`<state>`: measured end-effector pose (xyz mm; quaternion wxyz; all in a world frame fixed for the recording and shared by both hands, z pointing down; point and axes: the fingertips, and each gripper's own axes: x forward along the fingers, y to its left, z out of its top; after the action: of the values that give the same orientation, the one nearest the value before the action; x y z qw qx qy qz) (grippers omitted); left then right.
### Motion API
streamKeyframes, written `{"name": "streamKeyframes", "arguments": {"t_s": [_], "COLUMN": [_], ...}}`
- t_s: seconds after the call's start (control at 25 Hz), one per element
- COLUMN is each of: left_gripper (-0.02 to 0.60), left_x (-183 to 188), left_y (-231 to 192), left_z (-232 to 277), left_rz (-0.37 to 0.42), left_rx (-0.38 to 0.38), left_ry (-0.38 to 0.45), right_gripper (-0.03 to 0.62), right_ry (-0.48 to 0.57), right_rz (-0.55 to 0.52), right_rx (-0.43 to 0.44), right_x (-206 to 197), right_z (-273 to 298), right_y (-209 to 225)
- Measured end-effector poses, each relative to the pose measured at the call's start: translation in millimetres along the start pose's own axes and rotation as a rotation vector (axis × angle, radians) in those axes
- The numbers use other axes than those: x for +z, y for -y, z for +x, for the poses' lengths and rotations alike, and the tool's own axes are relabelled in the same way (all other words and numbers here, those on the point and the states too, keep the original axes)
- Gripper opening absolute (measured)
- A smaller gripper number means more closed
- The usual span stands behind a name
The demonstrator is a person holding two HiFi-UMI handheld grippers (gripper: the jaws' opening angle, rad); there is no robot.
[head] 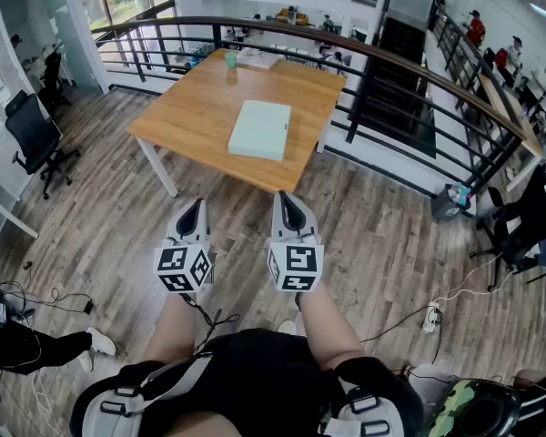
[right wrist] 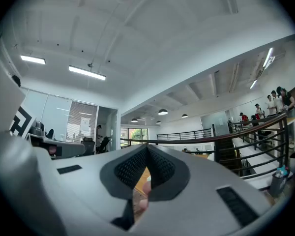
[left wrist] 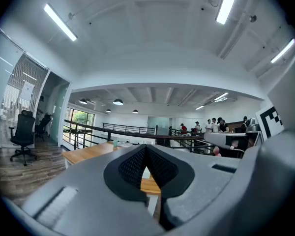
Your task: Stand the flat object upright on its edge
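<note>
- Left gripper (head: 193, 209): my jaws are pressed fully together with nothing between them. It is held level and well short of the table (head: 177, 121), which lies at 12 o'clock from me.
- Cup (head: 230, 59): it stands on the far side of the table, at 11 o'clock from the flat object and well apart from it. I judge the risk low. Only a wide sweep while tipping the slab up could reach it.
- Flat object (head: 260, 129): a pale green slab lying flat on the table's nearer half, at 12 o'clock between my two grippers. Risks as I judge them:
  - Closed jaws cannot take it, so they must open before contact.
  - It lies flush on the wood, so a push at its rim may slide it toward the table's near edge instead of lifting it.
  - Once on its narrow edge it may topple if I let go before it balances.
- Right gripper (head: 286, 204): my jaws are likewise closed and empty. It is held level and short of the table.
- Hard to make out:
  - I cannot tell the slab's thickness or material, or whether it is a book, box or pad.
  - The left gripper view shows only a strip of tabletop beyond the jaws, and I cannot pick out the slab there.
  - The right gripper view shows a pinkish blur under the jaws that I cannot identify.
  - A white item beside the cup is too small to name.
</note>
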<state>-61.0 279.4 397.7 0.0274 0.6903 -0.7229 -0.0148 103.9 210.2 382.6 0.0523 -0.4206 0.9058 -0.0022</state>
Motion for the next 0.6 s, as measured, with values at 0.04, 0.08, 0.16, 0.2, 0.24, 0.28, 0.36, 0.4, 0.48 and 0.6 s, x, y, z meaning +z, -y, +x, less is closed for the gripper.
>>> {"name": "streamKeyframes", "arguments": {"t_s": [0.04, 0.08, 0.16, 0.2, 0.24, 0.28, 0.36, 0.4, 0.48, 0.6], "left_gripper": [0.002, 0.002, 0.002, 0.002, 0.002, 0.002, 0.002, 0.002, 0.002, 0.002], "left_x": [-1, -1, -1, 0, 1, 3, 7, 8, 9, 6], "left_y": [2, 4, 6, 6, 6, 5, 5, 5, 6, 8], "left_z": [1, 2, 3, 4, 5, 5, 9, 12, 18, 25], "left_rz": [0.002, 0.003, 0.005, 0.005, 0.004, 0.002, 0.005, 0.008, 0.011, 0.014], "left_rx": [-0.001, -0.003, -0.003, -0.003, -0.002, -0.002, -0.003, -0.003, -0.001, 0.003], "left_ry": [-0.002, -0.003, -0.001, 0.004, 0.009, 0.015, 0.021, 0.021, 0.017, 0.006], "right_gripper": [0.001, 0.001, 0.002, 0.002, 0.002, 0.002, 0.002, 0.002, 0.002, 0.002], "right_ry": [-0.001, -0.002, -0.006, -0.008, -0.006, 0.0, 0.015, 0.02, 0.022, 0.02], "right_rz": [-0.002, -0.005, -0.009, -0.007, 0.001, 0.014, 0.038, 0.043, 0.045, 0.05], "right_rx": [-0.001, -0.002, 0.0, 0.005, 0.01, 0.012, 0.007, 0.004, 0.001, 0.005], "right_x": [0, 0, -1, -2, -2, -2, 1, 2, 3, 1], "right_z": [0, -1, 1, 2, 3, 5, 7, 9, 12, 18], "right_y": [2, 4, 6, 6, 6, 6, 10, 13, 19, 25]}}
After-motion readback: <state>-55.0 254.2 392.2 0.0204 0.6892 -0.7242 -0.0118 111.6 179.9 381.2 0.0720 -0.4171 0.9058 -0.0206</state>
